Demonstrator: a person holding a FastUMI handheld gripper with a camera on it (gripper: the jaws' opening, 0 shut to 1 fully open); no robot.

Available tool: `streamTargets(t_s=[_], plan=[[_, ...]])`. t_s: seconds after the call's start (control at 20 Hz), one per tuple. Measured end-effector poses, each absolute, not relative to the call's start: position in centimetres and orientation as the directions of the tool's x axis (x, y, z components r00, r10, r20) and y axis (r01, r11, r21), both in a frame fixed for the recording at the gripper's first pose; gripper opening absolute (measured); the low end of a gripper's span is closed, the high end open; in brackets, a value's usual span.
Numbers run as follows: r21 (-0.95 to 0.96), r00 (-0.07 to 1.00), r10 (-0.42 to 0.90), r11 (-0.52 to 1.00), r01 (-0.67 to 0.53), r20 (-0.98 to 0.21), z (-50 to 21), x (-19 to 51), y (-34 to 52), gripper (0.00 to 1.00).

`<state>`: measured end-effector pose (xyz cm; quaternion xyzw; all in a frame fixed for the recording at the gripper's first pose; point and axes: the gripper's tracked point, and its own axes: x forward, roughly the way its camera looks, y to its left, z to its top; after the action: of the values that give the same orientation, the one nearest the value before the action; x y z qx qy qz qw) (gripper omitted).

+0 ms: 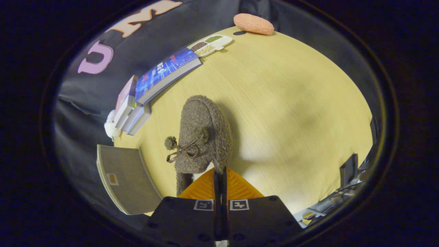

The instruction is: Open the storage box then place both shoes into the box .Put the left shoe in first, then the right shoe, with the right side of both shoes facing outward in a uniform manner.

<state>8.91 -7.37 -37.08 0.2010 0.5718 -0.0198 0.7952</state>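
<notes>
On the pale worktop (281, 103), a fuzzy brown shoe (202, 133) lies toe away, its heel rim pinched in the gripper's (220, 175) closed jaws. Left sit stacked books (161, 77) and a grey lid (125, 178); rightward, bare wood runs wide to the edge.

On the desk (274, 103), a shoe (202, 133) is set just ahead of the claw (220, 176), heel end nearest the claw, toe pointing away. The claw's fingers are closed together w/ the shoe's heel rim pinched betw. them. Left of the shoe, a flat box lid (125, 178) is laid; beyond it, a stack of books (151, 92). Behind the books, a divided tray (211, 44); right of the tray, at the desk's far edge, a sponge (253, 24).
</notes>
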Motion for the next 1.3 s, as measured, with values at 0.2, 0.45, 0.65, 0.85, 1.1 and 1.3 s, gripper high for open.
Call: streamTargets(t_s=[0.2, 0.45, 0.65, 0.85, 1.1, 1.3], plan=[[0.433, 0.405, 0.298, 0.851, 0.296, -0.864, -33.9, 8.6, -5.4, 0.03], [0.557, 0.462, 0.419, 0.802, 0.216, -0.782, -27.7, 7.5, -0.5, 0.03], [0.596, 0.48, 0.491, 0.798, 0.087, -0.727, -22.7, 6.9, 5.0, 0.03], [0.651, 0.456, 0.586, 0.759, -0.017, -0.67, -19.1, 6.1, 11.9, 0.03], [0.647, 0.365, 0.63, 0.757, -0.093, -0.685, -20.1, 4.6, 19.4, 0.03], [0.6, 0.294, 0.603, 0.792, -0.112, -0.742, -23.5, 3.6, 23.6, 0.03]])
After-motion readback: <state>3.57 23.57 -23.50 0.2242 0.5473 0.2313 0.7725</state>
